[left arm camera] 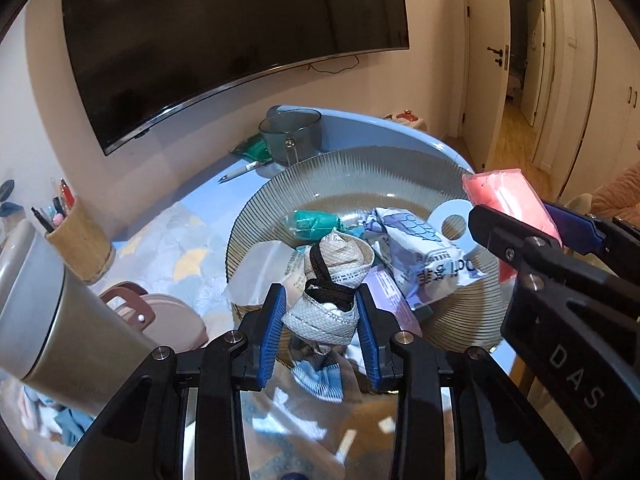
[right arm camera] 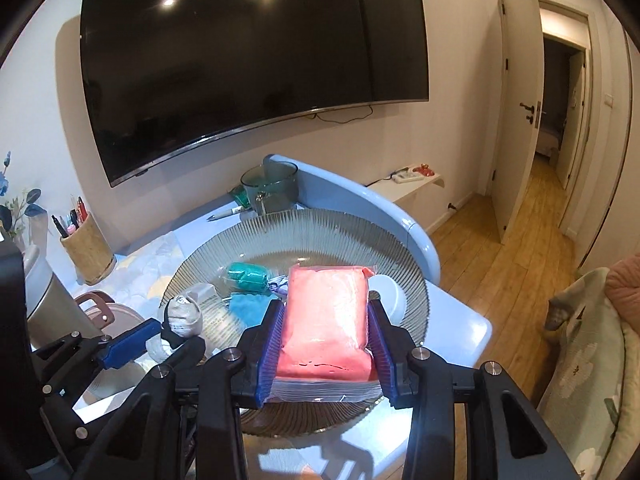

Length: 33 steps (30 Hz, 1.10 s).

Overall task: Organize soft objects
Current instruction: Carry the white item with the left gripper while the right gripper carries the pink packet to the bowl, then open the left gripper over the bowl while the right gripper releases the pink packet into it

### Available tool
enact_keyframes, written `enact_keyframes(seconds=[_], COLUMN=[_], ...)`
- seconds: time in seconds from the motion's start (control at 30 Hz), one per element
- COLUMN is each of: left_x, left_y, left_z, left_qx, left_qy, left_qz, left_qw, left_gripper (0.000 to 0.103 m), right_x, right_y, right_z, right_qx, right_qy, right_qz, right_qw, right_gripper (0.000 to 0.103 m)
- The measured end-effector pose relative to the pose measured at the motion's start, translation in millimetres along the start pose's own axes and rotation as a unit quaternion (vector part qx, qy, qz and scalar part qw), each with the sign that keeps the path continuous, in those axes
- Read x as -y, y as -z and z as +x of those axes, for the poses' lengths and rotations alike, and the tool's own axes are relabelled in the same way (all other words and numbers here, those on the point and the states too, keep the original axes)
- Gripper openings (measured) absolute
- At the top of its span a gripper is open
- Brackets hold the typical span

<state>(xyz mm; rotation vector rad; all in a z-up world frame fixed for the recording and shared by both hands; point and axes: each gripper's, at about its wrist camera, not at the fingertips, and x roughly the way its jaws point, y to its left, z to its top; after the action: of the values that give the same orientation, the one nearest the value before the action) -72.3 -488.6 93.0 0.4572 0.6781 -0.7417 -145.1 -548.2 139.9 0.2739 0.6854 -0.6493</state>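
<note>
Left claw [left arm camera: 320, 320] clenched on a rolled white bundle with a black strap [left arm camera: 332, 292], held over the near rim of the ribbed glass dish [left arm camera: 304, 168]; right claw [right arm camera: 326, 344] grasping a pink bagged pack [right arm camera: 326, 320] above the same dish. Probably mid-delivery of both soft things, so best lowered well inside the rim before release, one at a time, clear of the green roll [left arm camera: 316, 222] and the printed tissue packet [left arm camera: 424, 248] already lying there. Left view alone shows the tissue packet and the steel cup [left arm camera: 52, 320] close alongside; right view alone shows the pack's clear zip edge and the blue surface [right arm camera: 460, 328] beneath.
</note>
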Motion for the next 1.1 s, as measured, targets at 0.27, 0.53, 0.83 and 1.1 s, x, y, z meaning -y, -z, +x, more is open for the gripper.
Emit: enact_keyframes(seconds=[0.27,0.53,0.83,1.1], left_x=[2,3,9,5], left_y=[0,-2,-3,-3], left_z=[11,6,-12,-39], left_qx=[-0.002,0.003,0.024,0.033], left_qy=[-0.010,-0.012,-0.014,-0.009], left_qz=[0.003,0.017,0.028,0.015], left_qw=[0.9999,0.9998,0.9992,0.9993], left_gripper=[0.047,0.071,0.071,0.071], right_x=[-4,0,-1,-2], right_y=[2,1,-1,0], right_z=[17,14,-2,-24], right_qx=[-0.012,-0.002,0.011,0.019], right_qy=[0.005,0.010,0.012,0.006], right_qz=[-0.014,-0.013,-0.017,-0.013], right_qw=[1.000,1.000,1.000,1.000], right_gripper=[0.040,0.059,0.059,0.059])
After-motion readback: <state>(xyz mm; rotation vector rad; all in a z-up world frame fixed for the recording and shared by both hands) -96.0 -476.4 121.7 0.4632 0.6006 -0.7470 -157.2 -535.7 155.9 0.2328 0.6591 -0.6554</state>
